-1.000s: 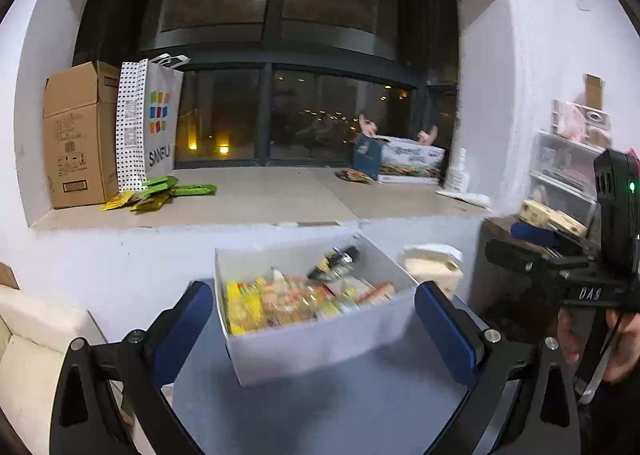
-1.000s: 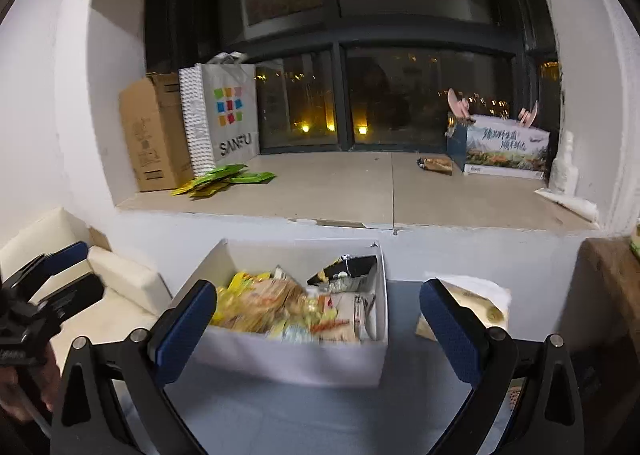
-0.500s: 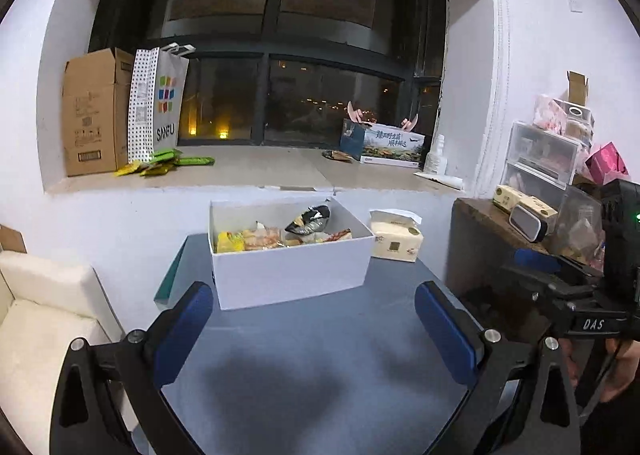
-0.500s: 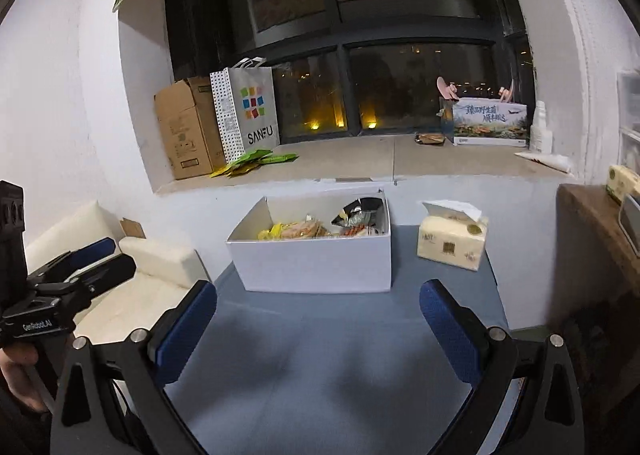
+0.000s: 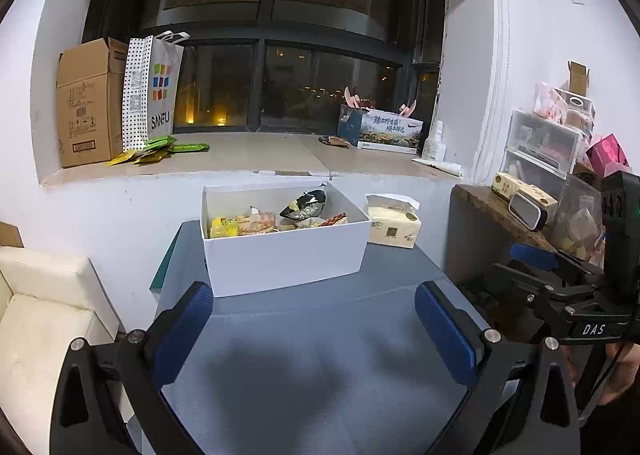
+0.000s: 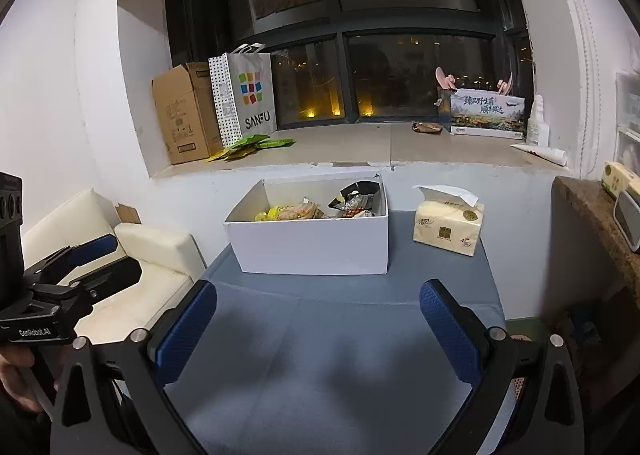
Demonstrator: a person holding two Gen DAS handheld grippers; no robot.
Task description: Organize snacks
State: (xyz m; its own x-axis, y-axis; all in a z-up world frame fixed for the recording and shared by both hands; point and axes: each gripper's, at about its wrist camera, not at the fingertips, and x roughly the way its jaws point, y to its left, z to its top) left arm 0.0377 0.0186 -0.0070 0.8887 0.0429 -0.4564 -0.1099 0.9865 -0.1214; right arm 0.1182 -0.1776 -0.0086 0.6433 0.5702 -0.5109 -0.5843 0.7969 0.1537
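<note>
Left gripper (image 5: 316, 329) and right gripper (image 6: 318, 329), both spread wide and empty, have drawn back from the white box (image 5: 286, 255) of snacks (image 5: 276, 217) (at the table's far edge), so sorting looks finished.

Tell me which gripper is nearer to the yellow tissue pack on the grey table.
Right, by a small margin. The right gripper sits back from the yellow tissue pack, slightly to its left; the left gripper is farther left, fronting the white box.
</note>
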